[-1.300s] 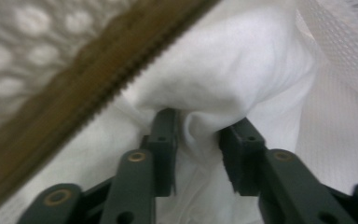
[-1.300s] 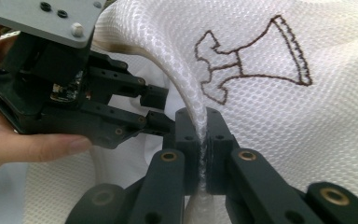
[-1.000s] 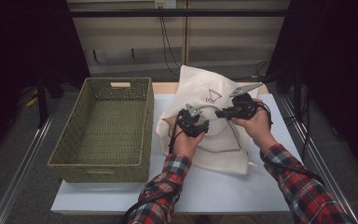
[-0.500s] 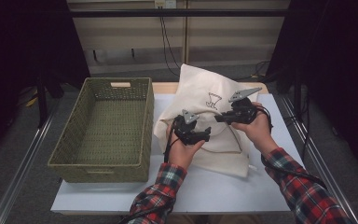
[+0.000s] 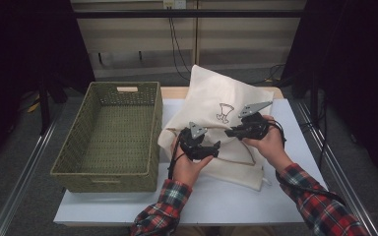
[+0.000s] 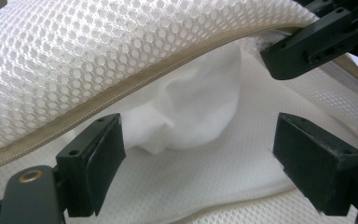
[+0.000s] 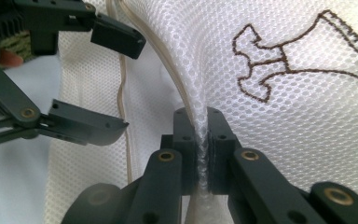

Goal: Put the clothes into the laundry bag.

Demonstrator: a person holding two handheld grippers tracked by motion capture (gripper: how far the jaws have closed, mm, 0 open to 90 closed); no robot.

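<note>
From above, my table top point(image 5: 275, 196) and the mesh laundry bag point(image 5: 216, 105) sit evenly lit while the room around them falls nearly black. Up close the bag's white mesh glares softly; my near jaws blur, and the folds throw only faint shadows.

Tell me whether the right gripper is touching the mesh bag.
Touching. In the right gripper view, the right gripper has both jaws pressed together on a pinched fold of the mesh bag, with no gap on either side of the fabric.
</note>
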